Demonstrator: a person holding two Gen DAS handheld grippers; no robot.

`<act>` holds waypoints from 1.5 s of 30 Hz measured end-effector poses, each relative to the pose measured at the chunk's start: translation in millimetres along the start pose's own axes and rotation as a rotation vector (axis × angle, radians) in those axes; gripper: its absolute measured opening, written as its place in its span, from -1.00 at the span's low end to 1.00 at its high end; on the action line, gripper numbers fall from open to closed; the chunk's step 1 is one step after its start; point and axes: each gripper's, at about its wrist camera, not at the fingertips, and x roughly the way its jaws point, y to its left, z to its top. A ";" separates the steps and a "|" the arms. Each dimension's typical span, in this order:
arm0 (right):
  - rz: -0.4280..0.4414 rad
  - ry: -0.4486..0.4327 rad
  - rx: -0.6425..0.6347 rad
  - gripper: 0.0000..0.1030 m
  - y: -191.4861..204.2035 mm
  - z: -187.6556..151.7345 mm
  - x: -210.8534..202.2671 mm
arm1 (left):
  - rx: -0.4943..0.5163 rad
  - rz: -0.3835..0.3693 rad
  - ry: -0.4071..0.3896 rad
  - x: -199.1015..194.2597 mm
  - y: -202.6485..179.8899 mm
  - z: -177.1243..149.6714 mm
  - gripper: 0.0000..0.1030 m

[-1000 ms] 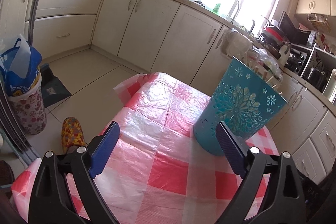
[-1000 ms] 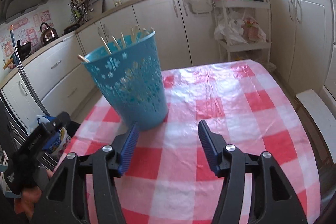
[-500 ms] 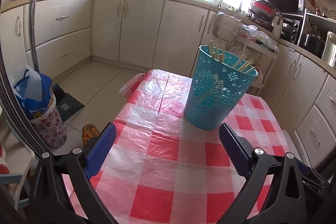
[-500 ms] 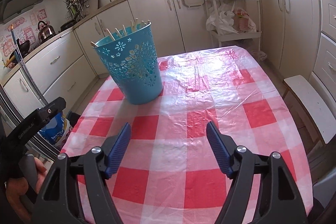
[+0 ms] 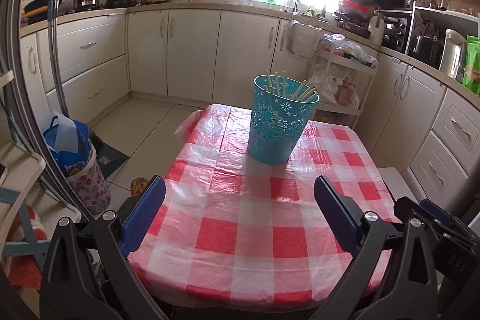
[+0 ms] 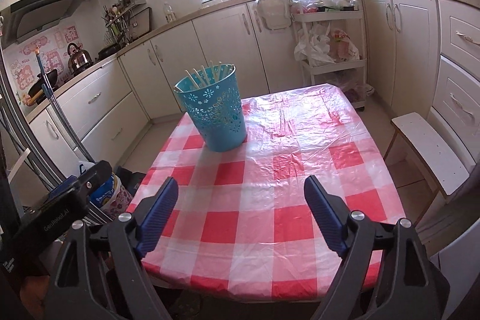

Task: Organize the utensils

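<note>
Both grippers are clear of the load. Left gripper [image 5: 238, 212] has its jaws spread wide with nothing between them; right gripper [image 6: 241, 213] has jaws opening, also nothing between. Chopsticks [image 5: 295, 90] stand inside the teal basket [image 5: 277, 129], well ahead of both grippers, upright on the checked tablecloth [image 5: 249, 233]. No loose utensils visible on it. Judgement: task looks done. Retreat cleanly, keep fingers high over the near table edge, don't sweep toward the basket.
</note>
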 end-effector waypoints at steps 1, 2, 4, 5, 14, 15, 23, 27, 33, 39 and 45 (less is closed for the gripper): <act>-0.001 -0.003 -0.003 0.65 2.6 0.4 -8.6 | 0.003 -0.002 0.000 -9.2 -0.4 -0.3 0.85; -0.003 -0.005 -0.010 0.67 6.0 0.9 -18.0 | 0.007 -0.003 0.001 -18.8 -0.6 -0.6 0.85; -0.003 -0.009 -0.021 0.73 12.6 0.6 -36.6 | 0.017 -0.004 0.013 -36.2 -1.8 -1.3 0.85; -0.004 -0.013 -0.025 0.74 16.7 -0.2 -46.5 | 0.020 -0.007 0.020 -45.7 -1.9 -1.7 0.85; -0.008 -0.056 -0.068 0.86 42.8 -15.2 -138.2 | 0.038 0.023 0.069 -129.7 2.2 -13.1 0.85; -0.007 -0.057 -0.068 0.86 43.3 -17.8 -144.8 | 0.042 0.028 0.076 -135.6 2.3 -14.2 0.85; -0.009 -0.037 -0.003 0.86 40.5 -50.8 -189.5 | 0.026 0.001 0.082 -187.8 8.2 -24.5 0.85; -0.014 -0.048 -0.011 0.86 45.4 -58.3 -200.9 | 0.030 -0.005 0.057 -204.0 2.6 -20.0 0.85; -0.026 -0.084 -0.007 0.86 48.6 -59.4 -211.7 | 0.036 0.007 0.079 -204.8 0.7 -20.5 0.85; -0.018 -0.080 -0.031 0.86 58.0 -61.4 -213.0 | 0.052 0.032 0.050 -211.6 2.5 -17.7 0.85; -0.023 -0.088 -0.031 0.86 58.7 -61.4 -215.7 | 0.052 0.026 0.047 -214.1 1.6 -17.5 0.85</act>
